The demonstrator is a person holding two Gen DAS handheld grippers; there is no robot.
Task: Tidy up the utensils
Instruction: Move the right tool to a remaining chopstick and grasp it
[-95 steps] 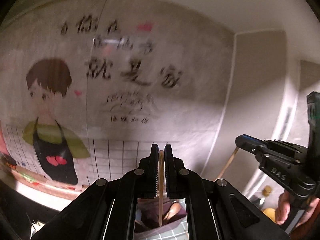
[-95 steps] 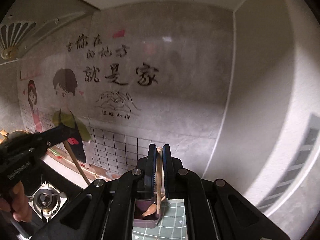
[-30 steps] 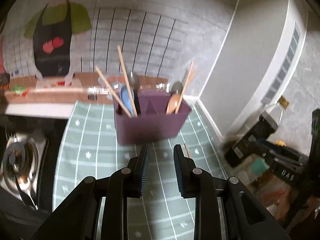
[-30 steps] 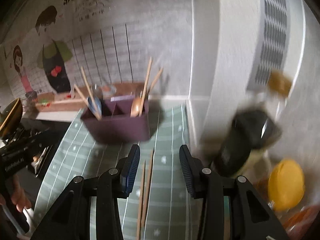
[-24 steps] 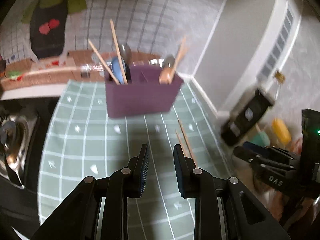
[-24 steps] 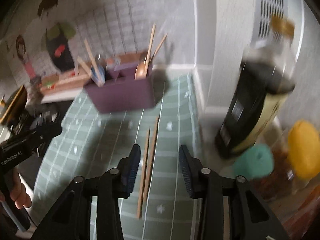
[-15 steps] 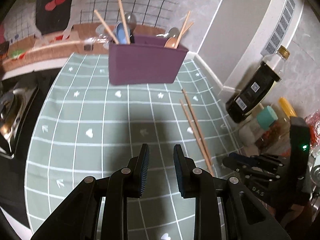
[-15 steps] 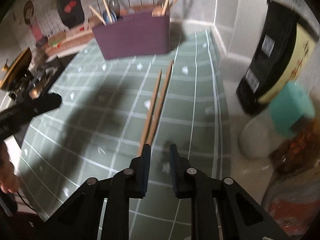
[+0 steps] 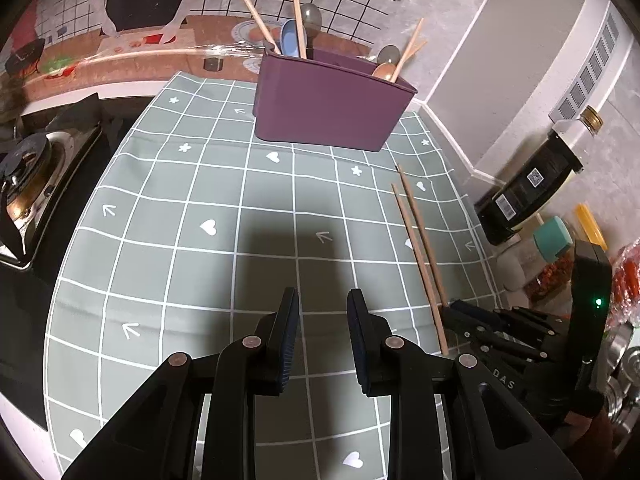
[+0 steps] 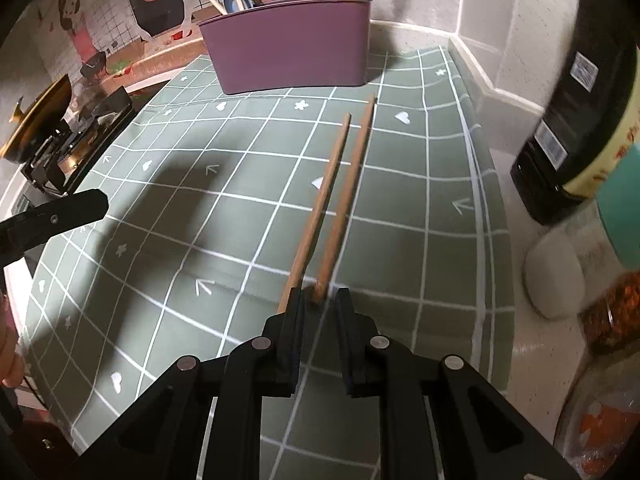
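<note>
1. Change since the earlier frames: both grippers then held one chopstick each up against the wall; since then both have come down over the green checked mat, and the right gripper's jaws have narrowed from wide apart to a small gap.
2. Purple utensil holder: stands well ahead of both grippers at the far edge of the mat. It already carries spoons and four upright chopsticks, two toward its left end and two toward its right. This part of the task appears done.
3. Loose chopsticks: a pair lies side by side on the mat, tips pointing toward the holder. These appear to be what is left to put away.
4. Right gripper: its jaws stand a little apart at the near ends of the pair. The right-hand stick's end sits in the gap; the left-hand stick's end lies at the tip of the left finger. Whether the pads already press on a stick is hard to tell from this angle; no firm grip shows.
5. Left gripper: jaws apart and empty over bare mat; the loose pair lies to its right, near the right gripper.
6. Remaining, as a judgement: lift the pair and drop it into the holder.
</note>
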